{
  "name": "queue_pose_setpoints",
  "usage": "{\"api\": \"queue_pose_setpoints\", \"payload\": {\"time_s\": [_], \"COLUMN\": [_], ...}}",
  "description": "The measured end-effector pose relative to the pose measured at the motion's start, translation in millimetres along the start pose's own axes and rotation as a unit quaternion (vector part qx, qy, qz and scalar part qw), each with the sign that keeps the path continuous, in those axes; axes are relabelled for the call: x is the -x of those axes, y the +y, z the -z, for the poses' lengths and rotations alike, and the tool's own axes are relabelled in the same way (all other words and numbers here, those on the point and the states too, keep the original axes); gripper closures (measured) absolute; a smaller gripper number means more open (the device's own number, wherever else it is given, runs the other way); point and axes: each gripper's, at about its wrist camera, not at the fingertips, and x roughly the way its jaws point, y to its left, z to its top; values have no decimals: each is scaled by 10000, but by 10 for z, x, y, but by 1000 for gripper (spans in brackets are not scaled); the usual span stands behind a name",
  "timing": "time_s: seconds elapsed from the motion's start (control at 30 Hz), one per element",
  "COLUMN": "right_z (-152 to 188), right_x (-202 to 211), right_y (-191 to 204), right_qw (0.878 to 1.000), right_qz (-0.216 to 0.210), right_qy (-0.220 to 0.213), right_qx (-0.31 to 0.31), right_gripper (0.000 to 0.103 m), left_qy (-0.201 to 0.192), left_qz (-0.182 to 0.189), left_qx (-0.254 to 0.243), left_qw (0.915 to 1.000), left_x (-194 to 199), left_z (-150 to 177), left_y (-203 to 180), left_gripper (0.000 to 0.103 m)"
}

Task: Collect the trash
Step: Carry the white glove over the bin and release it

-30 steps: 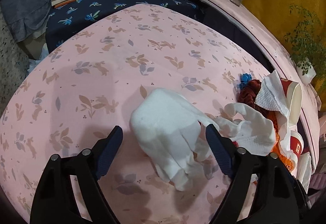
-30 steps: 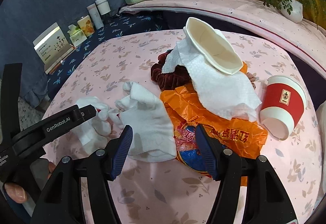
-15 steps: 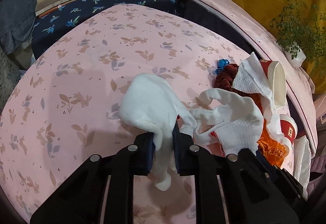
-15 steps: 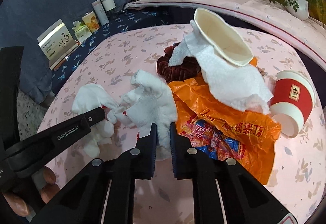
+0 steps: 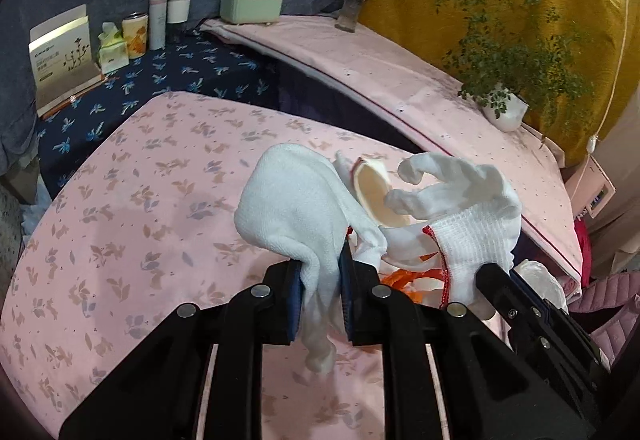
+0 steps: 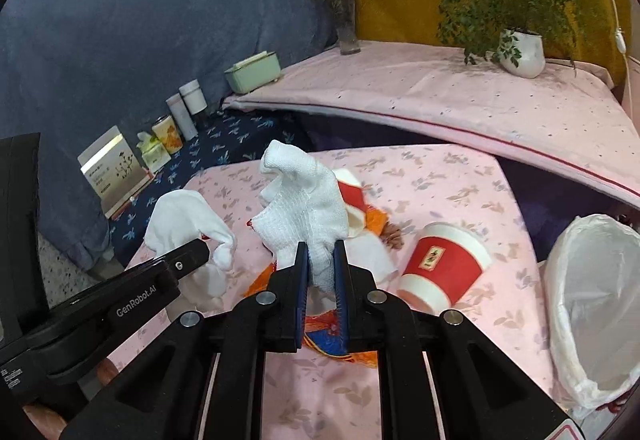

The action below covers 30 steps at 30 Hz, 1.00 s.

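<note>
My left gripper (image 5: 320, 276) is shut on a white cloth glove (image 5: 292, 208) and holds it above the pink tablecloth. My right gripper (image 6: 321, 260) is shut on a second white glove with a red cuff (image 6: 304, 208), also lifted; it shows at the right of the left wrist view (image 5: 468, 216). Below them lie an orange plastic bag (image 6: 320, 324), a red paper cup (image 6: 440, 268) on its side, a squashed cup (image 5: 372, 192) and white tissue (image 6: 372, 252). A bin with a white liner (image 6: 588, 304) stands at the right.
The pink floral table (image 5: 140, 200) drops off at its left and far edges. A dark blue shelf behind holds a card box (image 5: 60, 56), tissue pack (image 5: 112, 52), cans and bottles (image 5: 158, 20). A green box (image 5: 250, 6), flower vase (image 6: 346, 24) and potted plant (image 6: 520, 48) stand on the pink ledge.
Both grippers closed on the gloves half a second ago and have since lifted them off the table. The view has tilted up and the bin has come into sight.
</note>
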Motion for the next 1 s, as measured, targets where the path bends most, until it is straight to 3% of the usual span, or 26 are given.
{"api": "queue_pose_setpoints", "payload": {"time_s": [0.3, 0.57, 1.0], "right_z": [-124, -139, 47], "right_x": [628, 1037, 1290], "right_y": [-804, -1390, -2195], "right_qw": [9962, 9903, 9798], "right_qz": [424, 786, 1206], "right_qy": [-556, -833, -879], "right_qx": [-515, -789, -1332], "right_gripper": [91, 91, 91], "left_qy": [-198, -290, 160], "left_qz": [438, 747, 1090], "left_qx": [-715, -1119, -1716], "left_qw": [9963, 9905, 9790], "left_x": [262, 364, 86], "left_z": [43, 107, 462], "left_y": [-999, -1667, -2509], "left_gripper": [88, 88, 87]}}
